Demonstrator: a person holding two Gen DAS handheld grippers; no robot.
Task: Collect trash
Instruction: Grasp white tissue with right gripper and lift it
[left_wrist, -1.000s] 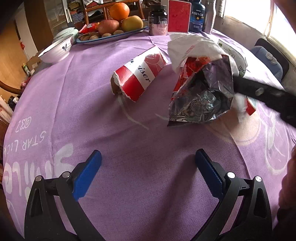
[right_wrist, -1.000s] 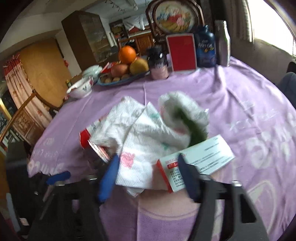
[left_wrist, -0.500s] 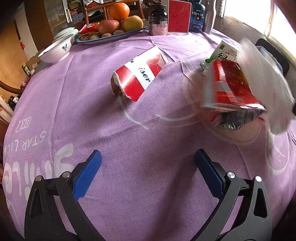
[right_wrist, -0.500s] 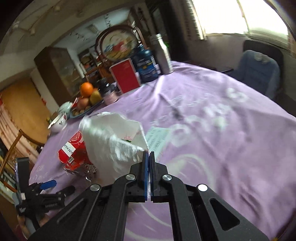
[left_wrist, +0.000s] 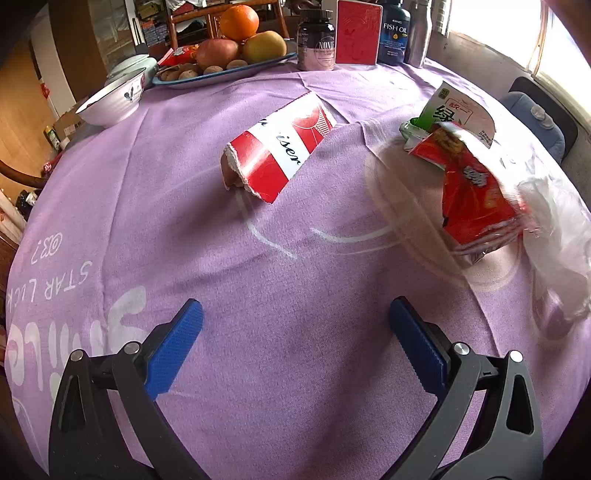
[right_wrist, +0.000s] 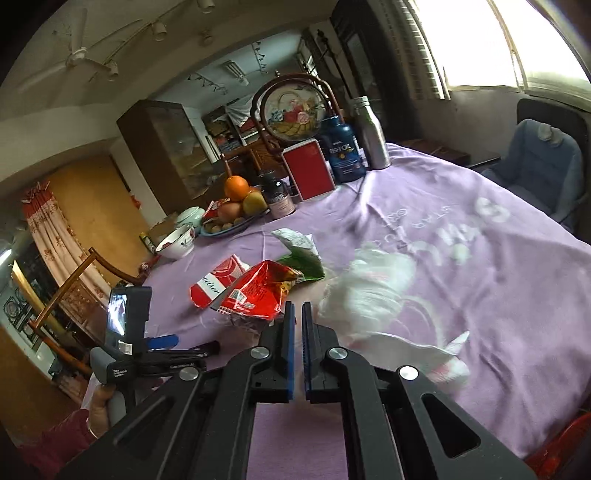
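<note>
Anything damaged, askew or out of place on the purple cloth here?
Yes. The red-and-white carton lies on its side, its near end torn ragged. A crumpled red snack bag and white tissue are strewn beside it, the tissue blurred.

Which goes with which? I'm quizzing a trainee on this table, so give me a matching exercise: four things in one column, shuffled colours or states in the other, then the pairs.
Things:
1. orange
2. bowl
3. torn carton
4. left gripper

Descriptions:
A. red and white, lying on its side
B. open, nothing between the pads
C. on top of the fruit pile
D. white, upright near the table edge

Pairs: 1-C, 2-D, 3-A, 4-B
</note>
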